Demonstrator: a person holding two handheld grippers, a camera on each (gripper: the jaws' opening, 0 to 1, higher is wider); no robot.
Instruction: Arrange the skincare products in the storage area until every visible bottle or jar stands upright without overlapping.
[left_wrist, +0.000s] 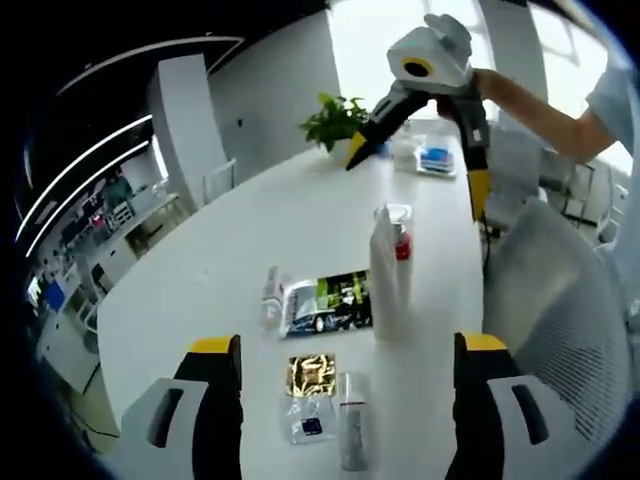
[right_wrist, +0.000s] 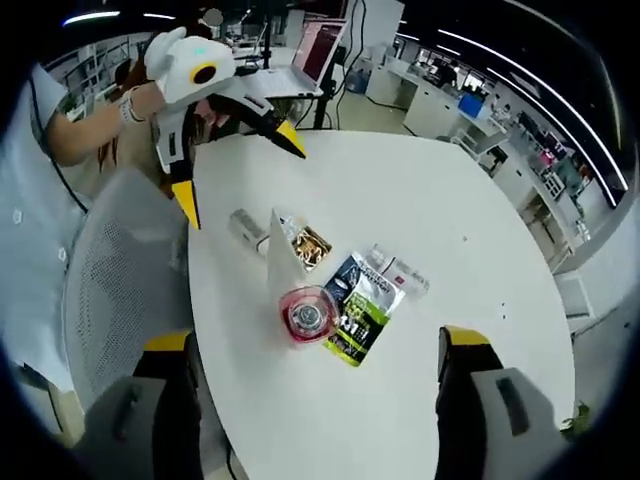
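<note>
Glossy white table bears glossy sachets, clear bottle.

Green-and-black sachet ahead of the left gripper: printed, lettering too blurred to read.
Same sachet, right gripper view: white print, unreadable.
Bottles, gold packet: no legible label or number.

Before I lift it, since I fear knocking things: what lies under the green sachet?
The green sachet lies flat on the white table, beside the clear cup and white bottle. Nothing pokes out from under it; whatever it covers is hidden.
</note>
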